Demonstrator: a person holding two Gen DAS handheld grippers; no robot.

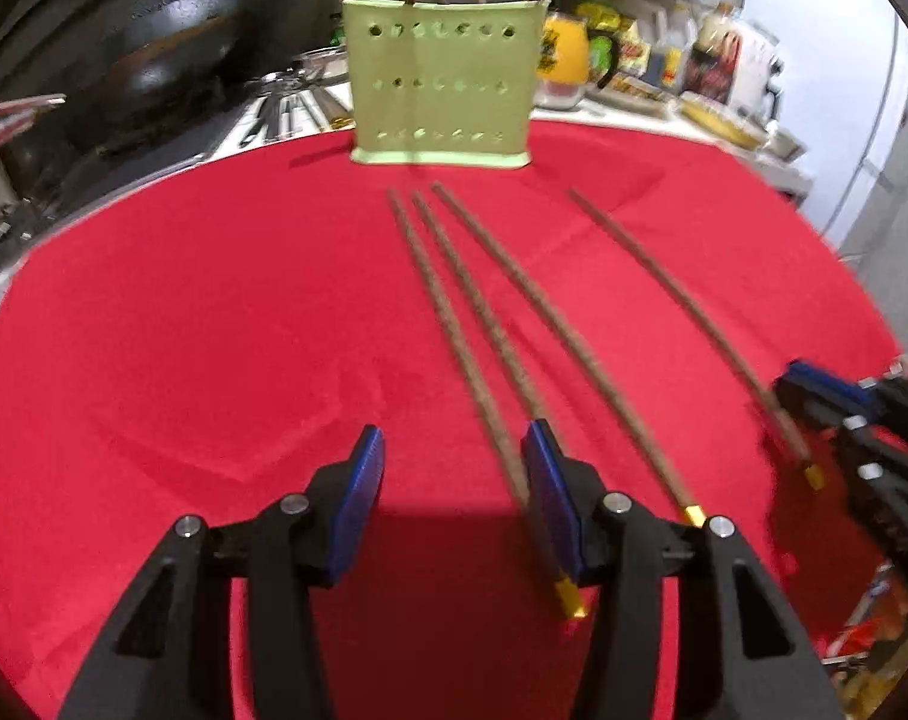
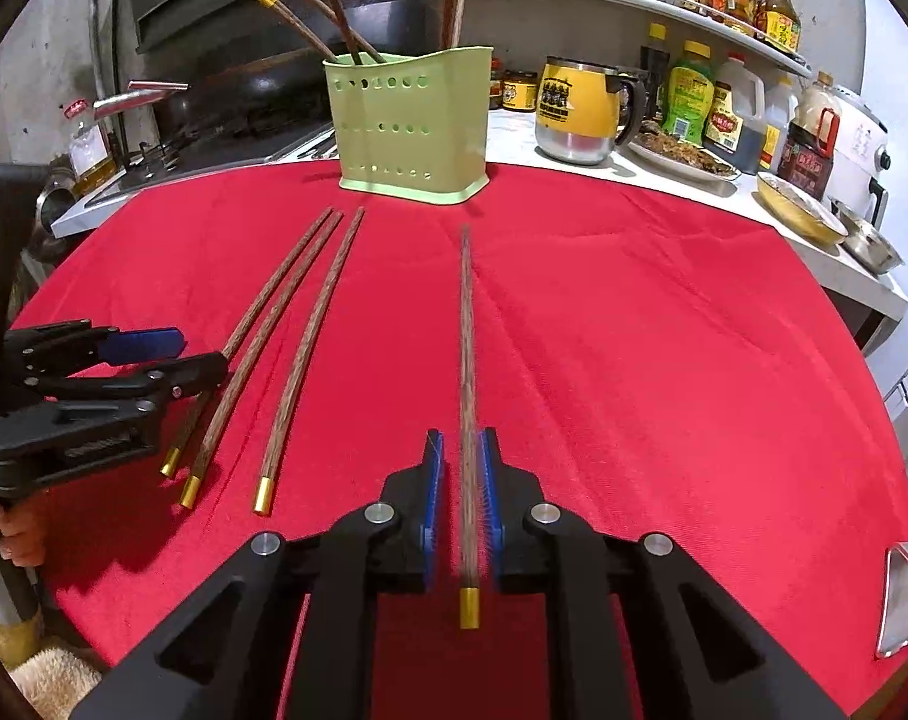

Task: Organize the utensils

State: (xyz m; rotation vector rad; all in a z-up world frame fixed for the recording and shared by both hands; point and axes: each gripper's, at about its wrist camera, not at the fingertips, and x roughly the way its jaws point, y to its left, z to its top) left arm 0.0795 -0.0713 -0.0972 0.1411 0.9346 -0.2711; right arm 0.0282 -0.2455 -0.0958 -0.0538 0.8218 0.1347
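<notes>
A pale green perforated utensil holder point(image 1: 442, 84) point(image 2: 409, 126) stands at the far edge of the red cloth point(image 2: 664, 360) with several chopsticks upright in it. Three brown gold-capped chopsticks point(image 2: 310, 348) point(image 1: 454, 312) lie side by side on the cloth. A fourth chopstick point(image 2: 467, 330) point(image 1: 682, 306) lies apart to their right. My right gripper point(image 2: 461, 441) straddles this fourth one near its capped end, with a gap visible at the left pad. My left gripper point(image 1: 454, 438) point(image 2: 196, 354) hangs open over the capped ends of the three, its right finger above the leftmost two.
A yellow mug point(image 2: 574, 108), sauce bottles point(image 2: 688, 96), a plate of food point(image 2: 682, 150) and metal bowls point(image 2: 874, 240) crowd the counter behind the cloth on the right. A dark wok point(image 1: 154, 60) and stove sit at the back left. A shelf of jars hangs above.
</notes>
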